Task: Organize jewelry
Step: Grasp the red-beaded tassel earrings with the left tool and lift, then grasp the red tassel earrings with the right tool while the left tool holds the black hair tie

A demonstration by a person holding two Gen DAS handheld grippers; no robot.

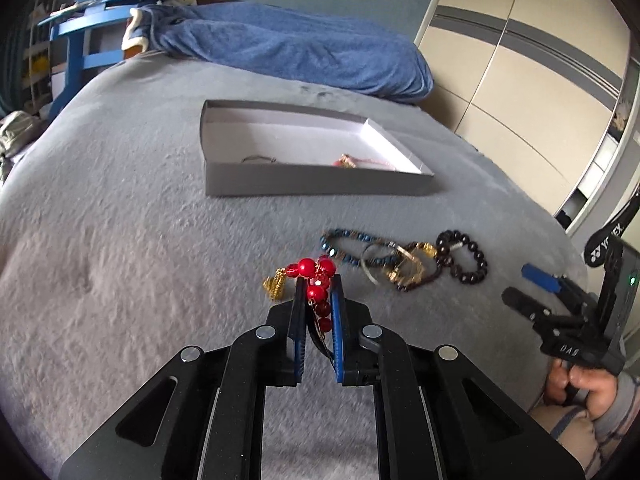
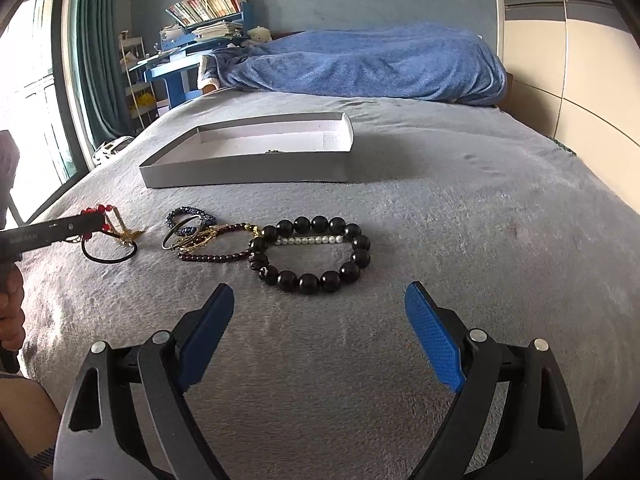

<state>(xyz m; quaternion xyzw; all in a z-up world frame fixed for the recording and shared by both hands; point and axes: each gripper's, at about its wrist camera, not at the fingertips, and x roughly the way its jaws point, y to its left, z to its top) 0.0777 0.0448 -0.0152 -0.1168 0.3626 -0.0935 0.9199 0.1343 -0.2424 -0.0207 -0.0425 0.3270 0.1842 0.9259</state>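
Note:
My left gripper [image 1: 317, 285] is shut on a red bead bracelet [image 1: 316, 270], held just above the grey bedspread. A gold tassel [image 1: 276, 284] hangs off the bracelet's left side and a black elastic loop [image 2: 110, 258] dangles under it. The right wrist view shows that same gripper [image 2: 92, 222] at far left. To its right lies a heap of jewelry: a blue bead bracelet [image 1: 340, 240], metal bangles [image 2: 180, 236], a dark red strand [image 2: 212, 258], a pearl strand [image 2: 308, 240] and a big black bead bracelet [image 2: 356, 258]. My right gripper [image 2: 319, 288] stands open, empty, just in front of the black bracelet.
A shallow grey box [image 1: 312, 184] with a white inside sits further up the bed, holding a thin ring-like piece [image 1: 258, 159] and a pink and gold piece [image 1: 352, 161]. A blue blanket [image 1: 300, 48] lies at the head; wardrobe doors [image 1: 520, 80] line the right side.

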